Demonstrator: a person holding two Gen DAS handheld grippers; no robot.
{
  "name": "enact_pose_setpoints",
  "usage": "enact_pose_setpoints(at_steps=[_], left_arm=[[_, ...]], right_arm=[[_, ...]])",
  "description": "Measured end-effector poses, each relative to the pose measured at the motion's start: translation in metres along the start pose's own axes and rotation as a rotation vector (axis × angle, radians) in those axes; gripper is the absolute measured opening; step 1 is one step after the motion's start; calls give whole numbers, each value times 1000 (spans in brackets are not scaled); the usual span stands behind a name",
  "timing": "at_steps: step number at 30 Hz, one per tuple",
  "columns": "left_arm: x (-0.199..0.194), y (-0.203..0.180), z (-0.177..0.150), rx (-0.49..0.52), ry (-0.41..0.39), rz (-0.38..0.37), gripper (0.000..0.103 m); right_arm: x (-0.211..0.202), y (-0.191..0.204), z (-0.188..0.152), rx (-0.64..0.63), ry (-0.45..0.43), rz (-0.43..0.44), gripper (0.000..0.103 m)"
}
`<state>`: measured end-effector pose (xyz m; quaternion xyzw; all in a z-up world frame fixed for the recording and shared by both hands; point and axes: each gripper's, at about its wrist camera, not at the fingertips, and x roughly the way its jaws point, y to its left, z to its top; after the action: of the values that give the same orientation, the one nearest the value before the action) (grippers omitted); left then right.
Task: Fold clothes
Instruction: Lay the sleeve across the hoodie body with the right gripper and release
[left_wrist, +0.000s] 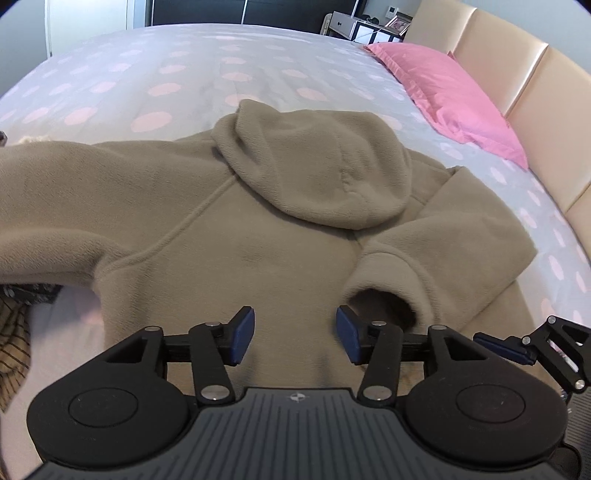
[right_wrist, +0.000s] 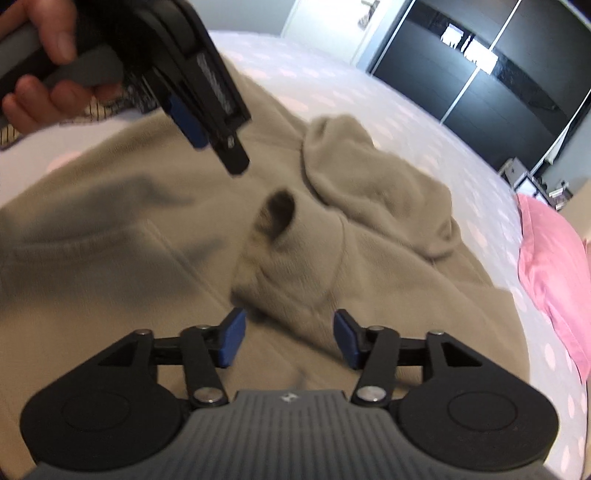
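A tan fleece hoodie (left_wrist: 229, 236) lies spread flat on the bed, its hood (left_wrist: 314, 166) flopped onto the back. One sleeve is folded across the body, with its open cuff (left_wrist: 384, 306) facing me; the other sleeve (left_wrist: 44, 184) stretches off to the left. My left gripper (left_wrist: 295, 338) hovers open over the hoodie's body, just left of the cuff, with nothing between its pads. My right gripper (right_wrist: 288, 339) is open above the folded sleeve (right_wrist: 295, 280), its pads clear of the cloth. A hand (right_wrist: 44, 74) holds the left gripper (right_wrist: 214, 144) at the upper left of the right wrist view.
The bedsheet (left_wrist: 147, 92) is pale with pink spots. A pink pillow (left_wrist: 450, 92) lies by the beige padded headboard (left_wrist: 517, 74). Striped fabric (left_wrist: 14, 332) sits at the bed's left edge. A dark wardrobe (right_wrist: 480, 74) stands beyond the bed.
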<state>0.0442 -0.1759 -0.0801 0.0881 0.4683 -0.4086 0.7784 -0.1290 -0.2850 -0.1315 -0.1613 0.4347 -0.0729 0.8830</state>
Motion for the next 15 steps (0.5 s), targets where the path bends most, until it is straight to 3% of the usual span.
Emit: enact_pose_setpoints(at_steps=[2, 7, 11, 15], left_arm=[[-3, -4, -2, -34, -16, -43, 57], [-1, -18, -2, -84, -31, -142, 64], [16, -28, -3, -152, -5, -128, 64], [34, -28, 1, -302, 17, -136, 64]], right_arm=[[-3, -3, -4, 9, 32, -5, 58], [-4, -8, -10, 42, 56, -3, 58], [-3, -9, -11, 57, 53, 7, 58], [-2, -10, -11, 64, 44, 28, 58]])
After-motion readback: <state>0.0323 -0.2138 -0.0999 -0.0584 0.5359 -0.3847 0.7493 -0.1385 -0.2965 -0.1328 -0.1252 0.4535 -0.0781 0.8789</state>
